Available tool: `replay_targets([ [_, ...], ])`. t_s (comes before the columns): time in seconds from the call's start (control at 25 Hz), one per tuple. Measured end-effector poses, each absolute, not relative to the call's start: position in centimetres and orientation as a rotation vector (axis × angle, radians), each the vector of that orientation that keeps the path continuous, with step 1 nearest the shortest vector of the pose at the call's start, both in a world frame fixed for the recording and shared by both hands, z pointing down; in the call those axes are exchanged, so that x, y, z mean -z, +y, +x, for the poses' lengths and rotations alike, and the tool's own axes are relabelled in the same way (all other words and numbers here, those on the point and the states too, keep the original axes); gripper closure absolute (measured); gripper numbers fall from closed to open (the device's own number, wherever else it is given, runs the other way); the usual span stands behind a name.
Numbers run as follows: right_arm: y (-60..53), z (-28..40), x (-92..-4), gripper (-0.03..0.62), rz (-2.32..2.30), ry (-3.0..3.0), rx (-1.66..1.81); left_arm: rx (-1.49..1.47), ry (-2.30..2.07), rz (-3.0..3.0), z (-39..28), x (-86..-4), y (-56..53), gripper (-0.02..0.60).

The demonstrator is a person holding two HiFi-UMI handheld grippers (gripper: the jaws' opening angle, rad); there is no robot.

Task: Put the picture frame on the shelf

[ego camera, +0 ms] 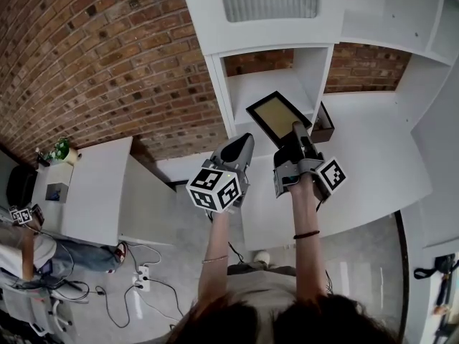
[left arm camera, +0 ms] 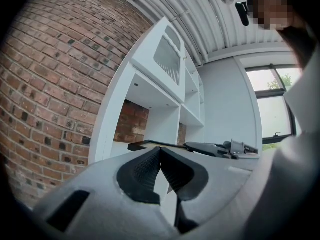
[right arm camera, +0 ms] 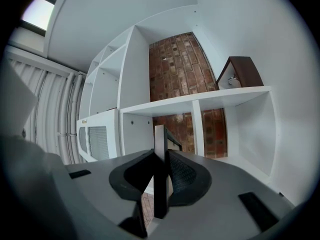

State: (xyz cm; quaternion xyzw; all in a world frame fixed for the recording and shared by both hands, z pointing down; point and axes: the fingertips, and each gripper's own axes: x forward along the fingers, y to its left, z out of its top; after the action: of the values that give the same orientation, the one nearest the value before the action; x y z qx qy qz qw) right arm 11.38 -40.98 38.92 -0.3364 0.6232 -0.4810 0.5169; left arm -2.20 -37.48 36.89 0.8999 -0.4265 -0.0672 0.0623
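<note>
Brick wall [ego camera: 107, 63], red-brown, behind a white shelf unit [ego camera: 215, 20] that has a louvred door above open compartments. Left of the shelf unit: low white desk [ego camera: 97, 185] with a small green plant [ego camera: 61, 149] on it. In front of the shelf unit, left of its central compartment: left gripper [ego camera: 245, 140], jaws pressed together, nothing between them, apart from the frame. At the mouth of the central compartment: picture frame [ego camera: 276, 115], black border, tan panel, lying nearly flat, held off the boards. Just right of it: right gripper [ego camera: 297, 131], pinching the frame's near edge; in the right gripper view the dark border stands upright between the pads [right arm camera: 184, 176]. Right of that compartment, on the shelf unit's ledge: dark wooden object [ego camera: 324, 122].
</note>
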Motion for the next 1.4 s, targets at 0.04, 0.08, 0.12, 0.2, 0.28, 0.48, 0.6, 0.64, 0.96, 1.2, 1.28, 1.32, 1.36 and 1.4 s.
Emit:
replay_targets([
  [0.04, -41.4, 11.2, -39.0, 0.523, -0.812, 1.496, 1.154, 0.205, -1.288, 2.721, -2.3, -36.8, -37.8, 0.571],
  [0.08, -41.8, 11.0, -39.0, 0.523, -0.818, 1.497, 1.155, 0.207, -1.286, 2.721, -2.3, -36.8, -38.1, 0.571],
  [0.12, -42.3, 10.9, -39.1, 0.523, -0.825, 1.499, 1.157, 0.210, -1.281, 2.723, -2.3, -36.8, -38.5, 0.571],
  [0.2, -43.0, 10.6, -39.2, 0.523, -0.841, 1.503, 1.157, 0.215, -1.266, 2.730, -2.2, -36.8, -38.8, 0.571],
  [0.28, -43.3, 10.5, -39.0, 0.523, -0.852, 1.509, 1.147, 0.213, -1.253, 2.738, -1.9, -36.8, -38.7, 0.571],
  [0.48, -44.1, 10.6, -38.7, 0.523, -0.847, 1.501, 1.148, 0.202, -1.233, 2.753, -1.2, -36.2, -39.4, 0.571],
  [0.6, -44.5, 10.9, -38.7, 0.523, -0.869, 1.497, 1.153, 0.217, -1.228, 2.754, -0.9, -35.9, -39.7, 0.571],
  [0.64, -44.5, 10.9, -38.6, 0.523, -0.873, 1.499, 1.151, 0.220, -1.228, 2.753, -0.8, -35.9, -39.7, 0.571],
  [0.96, -46.4, 11.3, -38.3, 0.523, -0.882, 1.471, 1.185, 0.238, -1.268, 2.702, -0.6, -35.2, -40.9, 0.571],
  [1.2, -48.1, 10.8, -37.9, 0.523, -0.905, 1.497, 1.204, 0.237, -1.297, 2.651, -0.2, -35.3, -41.6, 0.571],
  [1.28, -48.7, 10.5, -37.9, 0.523, -0.914, 1.511, 1.219, 0.214, -1.308, 2.640, -0.1, -35.7, -41.9, 0.571],
  [1.32, -48.9, 10.4, -37.9, 0.523, -0.917, 1.517, 1.225, 0.207, -1.315, 2.636, -0.1, -35.8, -42.0, 0.571],
  [1.36, -49.1, 10.3, -37.9, 0.523, -0.917, 1.521, 1.229, 0.207, -1.322, 2.631, -0.2, -35.8, -42.1, 0.571],
  [1.4, -49.3, 10.3, -37.9, 0.523, -0.915, 1.523, 1.232, 0.212, -1.330, 2.625, -0.3, -35.8, -42.3, 0.571],
])
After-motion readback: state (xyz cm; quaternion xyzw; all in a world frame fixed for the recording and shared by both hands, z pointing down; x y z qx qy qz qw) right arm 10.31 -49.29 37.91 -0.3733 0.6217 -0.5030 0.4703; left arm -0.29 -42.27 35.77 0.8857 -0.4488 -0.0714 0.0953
